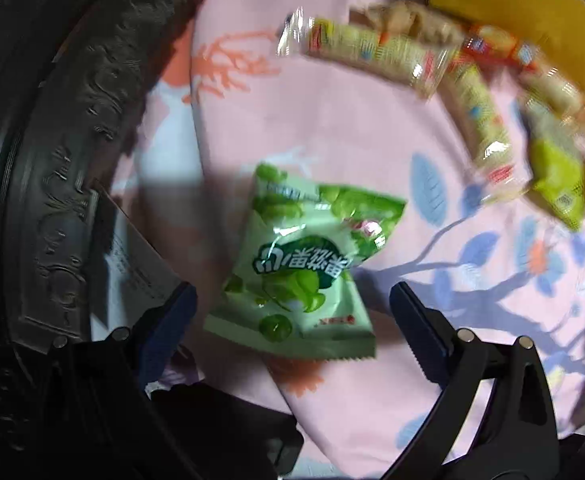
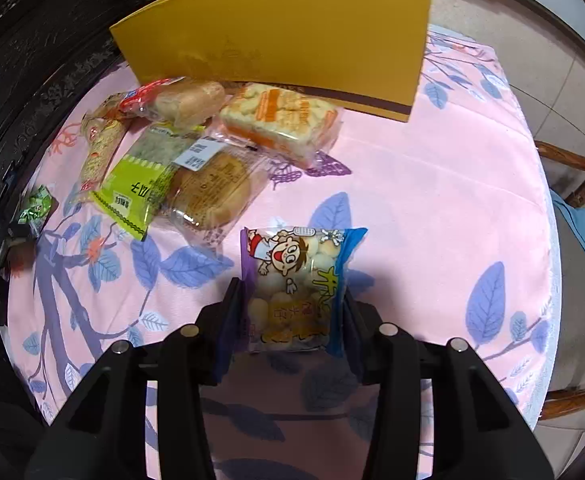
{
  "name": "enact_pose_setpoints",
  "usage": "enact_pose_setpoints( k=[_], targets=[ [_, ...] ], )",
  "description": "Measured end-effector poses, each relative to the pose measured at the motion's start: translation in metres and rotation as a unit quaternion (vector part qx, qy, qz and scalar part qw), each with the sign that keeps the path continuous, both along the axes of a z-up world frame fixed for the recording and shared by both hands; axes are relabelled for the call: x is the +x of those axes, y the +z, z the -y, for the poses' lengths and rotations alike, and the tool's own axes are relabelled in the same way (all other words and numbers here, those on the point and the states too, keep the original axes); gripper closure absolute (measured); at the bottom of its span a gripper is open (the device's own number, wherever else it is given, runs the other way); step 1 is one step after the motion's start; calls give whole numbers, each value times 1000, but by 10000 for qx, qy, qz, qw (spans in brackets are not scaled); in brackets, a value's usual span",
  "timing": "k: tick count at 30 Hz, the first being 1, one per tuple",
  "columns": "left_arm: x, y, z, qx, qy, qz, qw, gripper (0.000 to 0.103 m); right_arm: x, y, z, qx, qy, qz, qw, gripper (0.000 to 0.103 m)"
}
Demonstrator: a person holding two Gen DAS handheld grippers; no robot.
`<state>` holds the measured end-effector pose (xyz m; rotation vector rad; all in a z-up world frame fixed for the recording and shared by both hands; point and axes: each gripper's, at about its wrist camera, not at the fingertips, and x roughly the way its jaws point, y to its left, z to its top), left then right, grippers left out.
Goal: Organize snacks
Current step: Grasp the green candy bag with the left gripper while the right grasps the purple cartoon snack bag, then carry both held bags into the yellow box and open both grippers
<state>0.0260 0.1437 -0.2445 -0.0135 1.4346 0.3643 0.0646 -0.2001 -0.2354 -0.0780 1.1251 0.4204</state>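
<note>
Right gripper [image 2: 292, 304]: clamped on the cartoon bag [image 2: 298, 284], held above the cloth [image 2: 432, 200].
Left gripper [image 1: 292, 304]: jaws spread, green packet [image 1: 300, 264] between them, untouched, lying on the cloth.
Pile [image 2: 196, 148]: 5 or so snacks, heaped before the yellow box [image 2: 284, 32].

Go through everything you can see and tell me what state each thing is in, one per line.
Right gripper: jaws shut on the cartoon biscuit packet.
Cartoon biscuit packet: sealed, gripped at its sides.
Left gripper: jaws open, either side of the green candy packet.
Green candy packet: sealed, lying on the tablecloth.
Snack pile: heaped, wrappers sealed.
Yellow box: standing on the table.
</note>
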Motion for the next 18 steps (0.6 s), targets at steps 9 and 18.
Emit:
enact_pose_setpoints(
  k=[9,18],
  targets=[
    [2,-8,1,-234,148,302,9992,27,1,-2,-2,-28,-57,-1,10000,55],
    [-17,-5,-17,-741,582,650,9934,48,-1,-2,-2,-7,-156,41,9999,55]
  ],
)
